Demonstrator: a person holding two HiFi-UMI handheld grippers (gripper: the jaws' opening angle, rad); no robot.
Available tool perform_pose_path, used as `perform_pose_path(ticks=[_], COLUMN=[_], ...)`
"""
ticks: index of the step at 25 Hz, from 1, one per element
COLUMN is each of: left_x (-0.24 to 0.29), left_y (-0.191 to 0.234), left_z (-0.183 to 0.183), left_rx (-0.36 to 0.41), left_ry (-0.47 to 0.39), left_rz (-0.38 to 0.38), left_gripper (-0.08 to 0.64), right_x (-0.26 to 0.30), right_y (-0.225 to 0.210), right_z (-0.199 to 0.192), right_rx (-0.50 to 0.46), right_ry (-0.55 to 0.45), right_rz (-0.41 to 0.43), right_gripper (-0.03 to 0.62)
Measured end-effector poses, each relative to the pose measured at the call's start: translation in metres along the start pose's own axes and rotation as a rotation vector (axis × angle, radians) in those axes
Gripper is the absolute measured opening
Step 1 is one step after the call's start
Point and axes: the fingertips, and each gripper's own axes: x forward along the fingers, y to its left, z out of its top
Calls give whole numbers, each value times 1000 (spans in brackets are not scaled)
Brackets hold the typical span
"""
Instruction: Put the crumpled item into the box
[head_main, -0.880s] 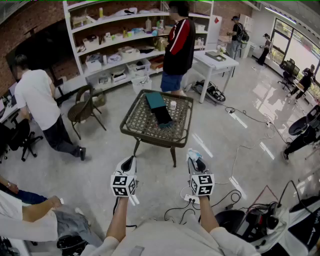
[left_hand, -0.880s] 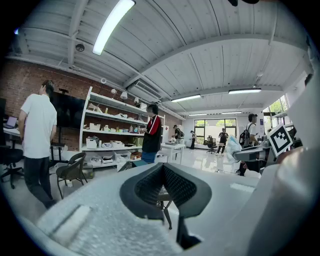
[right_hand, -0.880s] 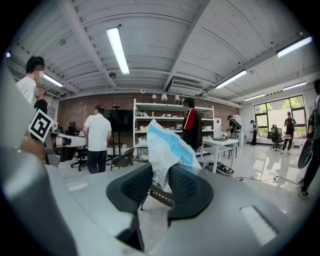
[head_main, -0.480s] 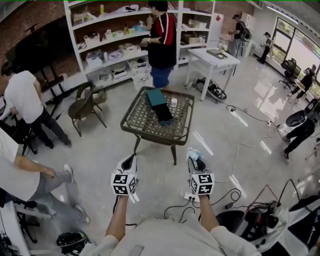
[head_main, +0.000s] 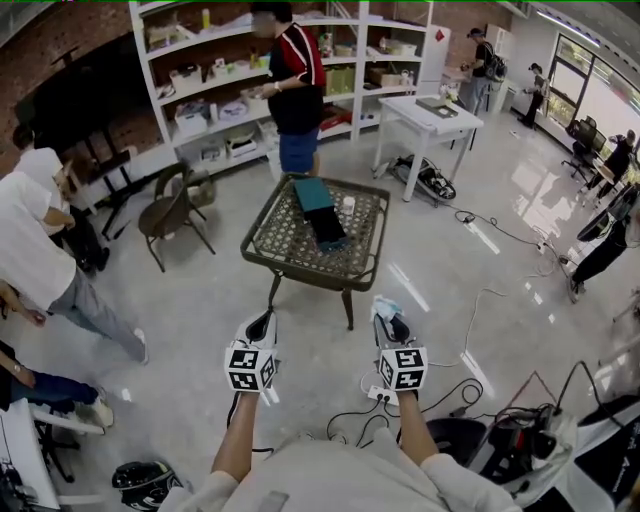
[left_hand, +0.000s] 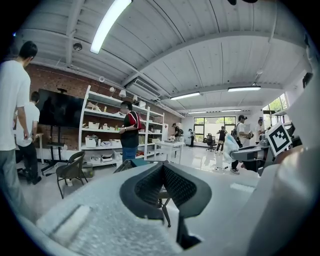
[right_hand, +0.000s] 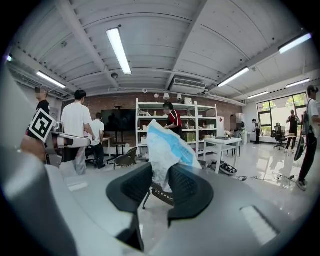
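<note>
Crumpled item (right_hand: 167, 146) between jaws of right gripper (right_hand: 160, 176)

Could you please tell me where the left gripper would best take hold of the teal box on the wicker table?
Probably across its two long sides, coming from above. The teal box lies flat on the wicker table, its narrow width suits the jaws, and a dark box sits at its near end. The left gripper, shut and empty, would need to open first.
</note>
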Motion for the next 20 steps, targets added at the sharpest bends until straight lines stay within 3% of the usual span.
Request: perform_pose_path(ticks=[11,20], left_x=[17,24], left_y=[-38,-37], left_z=[1,-4], left_rx=[10,-1], left_ry=[-2,3], left_rz=[31,58], left_gripper=[6,6], right_x=[-2,12], right_y=[-26,-26], right_z=[-8,-15], right_rx=[24,17], right_ry=[-9,9], right_rz=[50,92], right_gripper=[100,100])
